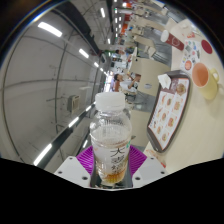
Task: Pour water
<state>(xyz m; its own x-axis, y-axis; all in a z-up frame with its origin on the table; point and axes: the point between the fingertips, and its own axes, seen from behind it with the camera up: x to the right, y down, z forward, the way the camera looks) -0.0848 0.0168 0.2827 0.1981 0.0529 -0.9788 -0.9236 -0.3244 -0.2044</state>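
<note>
My gripper (111,166) is shut on a clear plastic bottle (110,130) with a white cap (111,101). Both purple pads (88,158) press its sides at the label, which carries dark printed characters. A little amber liquid sits low in the bottle, near the fingers. The bottle points straight ahead along the fingers. The whole view is rolled sideways, with the room's ceiling to the left of the bottle and a table to its right.
To the right of the bottle, a white table (200,135) holds a dark-framed picture board (168,112), a white cup of orange liquid (203,76) and red and white dishes (190,42). Ceiling light strips (50,30) run along the left.
</note>
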